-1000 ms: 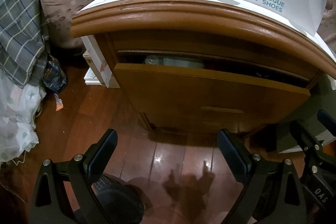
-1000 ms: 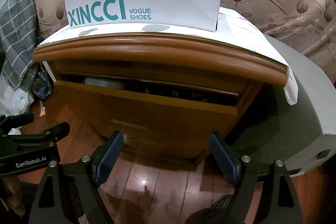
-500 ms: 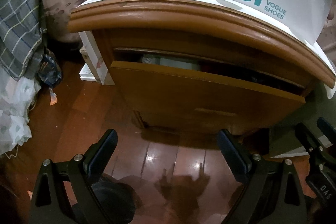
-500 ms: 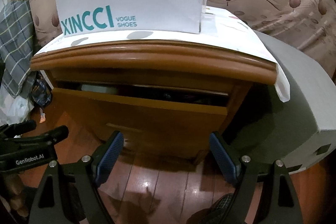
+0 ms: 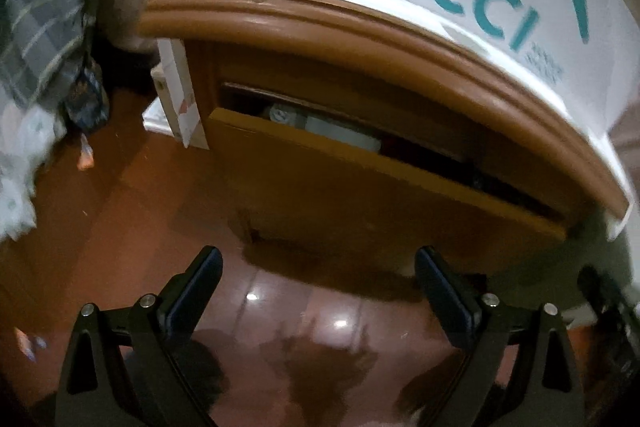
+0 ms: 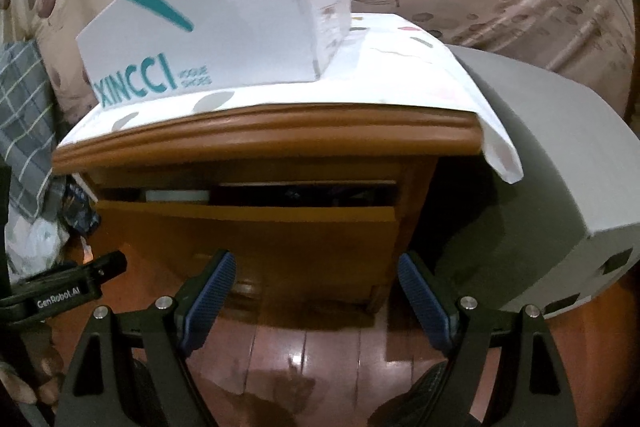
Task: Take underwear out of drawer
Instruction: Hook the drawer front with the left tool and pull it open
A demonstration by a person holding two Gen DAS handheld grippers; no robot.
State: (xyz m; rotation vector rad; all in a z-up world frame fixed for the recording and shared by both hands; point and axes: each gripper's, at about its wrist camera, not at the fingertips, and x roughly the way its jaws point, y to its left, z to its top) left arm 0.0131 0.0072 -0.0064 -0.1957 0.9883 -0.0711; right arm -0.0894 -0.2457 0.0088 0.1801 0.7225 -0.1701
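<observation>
**APPROACH STAGE: VIEWS SHIFTED, DRAWER UNCHANGED**

Change over the last second:
- Left wrist view: rolled and brought closer to the nightstand (image 5: 400, 39), now tilted across the frame and motion-blurred.
- Right wrist view: pulled back and raised, showing more of the shoe box (image 6: 224, 39) and the white sheet under it.
- Drawer (image 5: 360, 195): same narrow gap at the top as before, no wider. No contact made by either tool.

Tool state:
- Left tongs (image 5: 318, 259): spread wide, empty, hovering over the wooden floor (image 5: 280, 311) short of the drawer front.
- Right tongs (image 6: 315, 261): spread wide, empty, level with the lower part of the drawer front, apparently not touching.

Location of the target:
- Underwear: not identifiable as such. Judged to lie inside the drawer, behind the front panel.
- Visible through the gap: a pale folded item (image 5: 340, 133) toward the left end, dark fabric (image 5: 420, 151) beside it toward the right.

Meaning for the task:
- Repositioning only; no progress on extraction yet.
- Gap probably too narrow for open tongs. Widen first: hook the top edge of the front panel and pull outward.
- Then reach in from above, close on one garment, lift clear.

Caution: overhanging nightstand top close above the gap. Keep the entry shallow to avoid striking it.
</observation>
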